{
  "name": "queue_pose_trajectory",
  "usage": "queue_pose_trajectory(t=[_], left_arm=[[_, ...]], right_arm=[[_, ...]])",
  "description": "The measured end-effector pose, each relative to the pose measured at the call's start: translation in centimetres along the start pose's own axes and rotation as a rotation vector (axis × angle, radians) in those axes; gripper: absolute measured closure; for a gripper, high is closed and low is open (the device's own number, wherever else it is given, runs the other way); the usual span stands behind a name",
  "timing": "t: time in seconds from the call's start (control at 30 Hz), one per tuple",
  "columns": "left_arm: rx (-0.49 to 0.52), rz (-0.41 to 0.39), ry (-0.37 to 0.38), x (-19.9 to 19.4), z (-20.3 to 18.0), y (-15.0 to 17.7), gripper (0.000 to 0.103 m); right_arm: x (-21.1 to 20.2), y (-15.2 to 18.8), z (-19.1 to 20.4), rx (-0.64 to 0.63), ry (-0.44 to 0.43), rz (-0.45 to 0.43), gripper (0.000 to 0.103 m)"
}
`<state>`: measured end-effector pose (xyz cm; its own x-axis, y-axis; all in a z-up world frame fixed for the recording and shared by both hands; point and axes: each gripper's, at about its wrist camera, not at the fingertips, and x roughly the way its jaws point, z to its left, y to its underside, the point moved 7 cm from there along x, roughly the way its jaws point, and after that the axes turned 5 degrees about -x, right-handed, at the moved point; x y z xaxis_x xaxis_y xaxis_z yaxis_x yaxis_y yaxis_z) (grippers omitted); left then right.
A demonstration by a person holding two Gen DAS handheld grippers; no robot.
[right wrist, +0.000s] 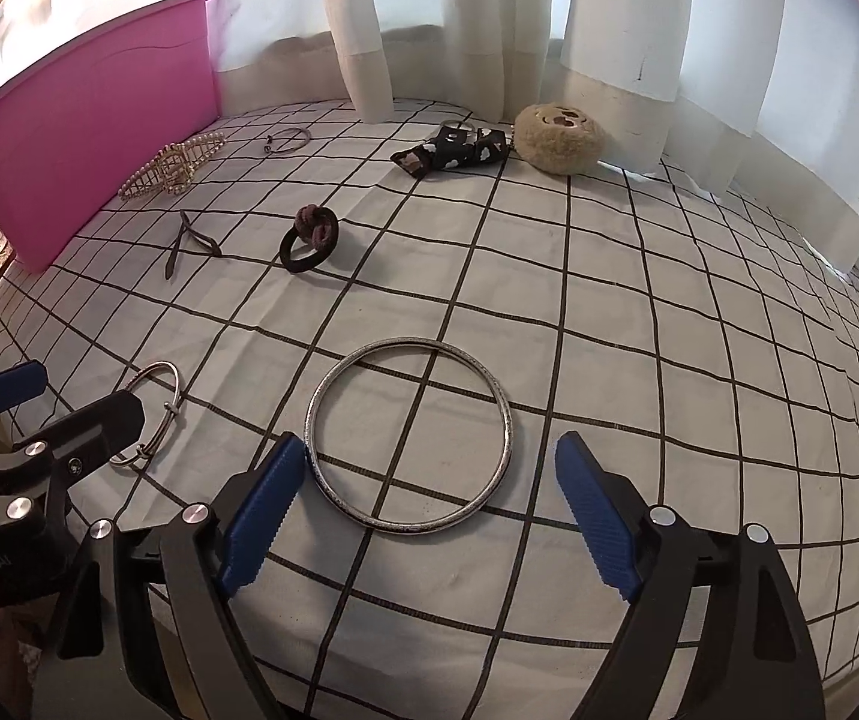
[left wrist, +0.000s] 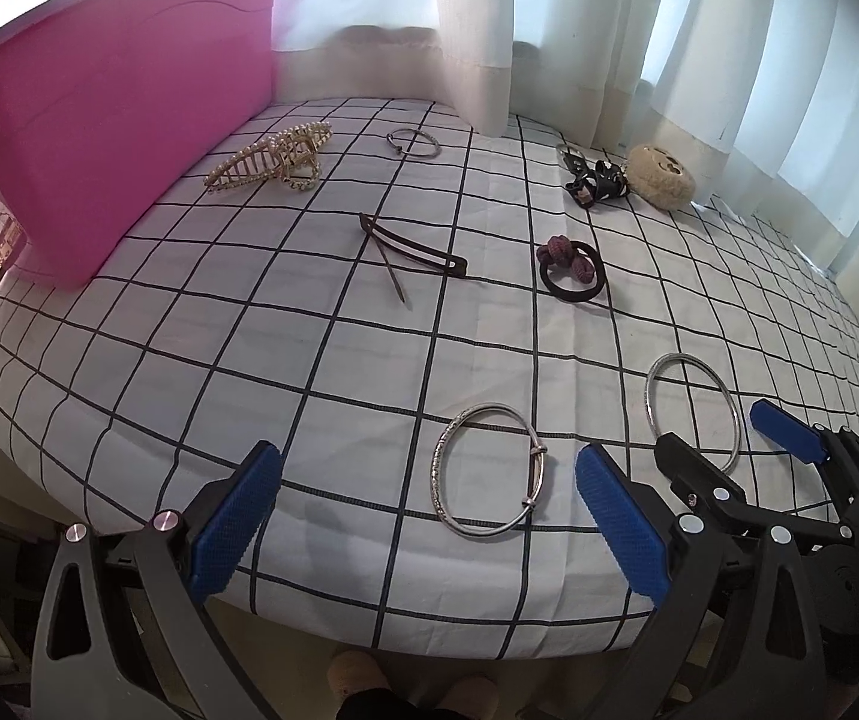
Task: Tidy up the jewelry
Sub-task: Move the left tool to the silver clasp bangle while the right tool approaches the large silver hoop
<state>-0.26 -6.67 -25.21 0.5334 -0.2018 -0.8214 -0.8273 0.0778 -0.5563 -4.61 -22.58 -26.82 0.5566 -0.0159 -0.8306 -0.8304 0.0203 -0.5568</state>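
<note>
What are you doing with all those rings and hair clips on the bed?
A person is sorting jewelry on a checked sheet, holding a hand-held gripper in each hand. The left hand-held gripper hangs open around a silver bracelet, and the right hand-held gripper hangs open around a plain silver bangle. Neither is gripped yet. A pearl hair claw, a hair tie and a pink bin wait further back.

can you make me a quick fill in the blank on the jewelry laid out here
1. The big storage bin beside the pearl claw clip is coloured ____.
2. The right tool hovers, jaws open, over the plain silver ____.
3. The cloth under everything has a ____ pattern.

Missing words: pink; bangle; grid
</note>
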Motion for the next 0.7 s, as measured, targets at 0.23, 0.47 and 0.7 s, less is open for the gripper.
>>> queue_pose_trajectory(t=[0.23,0.47,0.7], left_arm=[[0.008,0.004,-0.018,0.5,-0.1,0.5,0.006],[0.019,0.003,-0.054,1.6,-0.1,0.8,0.006],[0.041,-0.046,-0.082,1.8,-0.3,0.8,0.005]], right_arm=[[0.1,-0.1,-1.4,0.011,0.008,-0.008,0.022],[0.3,-0.3,-2.3,0.031,0.025,-0.013,0.022],[0.6,-0.7,-2.0,0.027,0.025,-0.022,0.021]])
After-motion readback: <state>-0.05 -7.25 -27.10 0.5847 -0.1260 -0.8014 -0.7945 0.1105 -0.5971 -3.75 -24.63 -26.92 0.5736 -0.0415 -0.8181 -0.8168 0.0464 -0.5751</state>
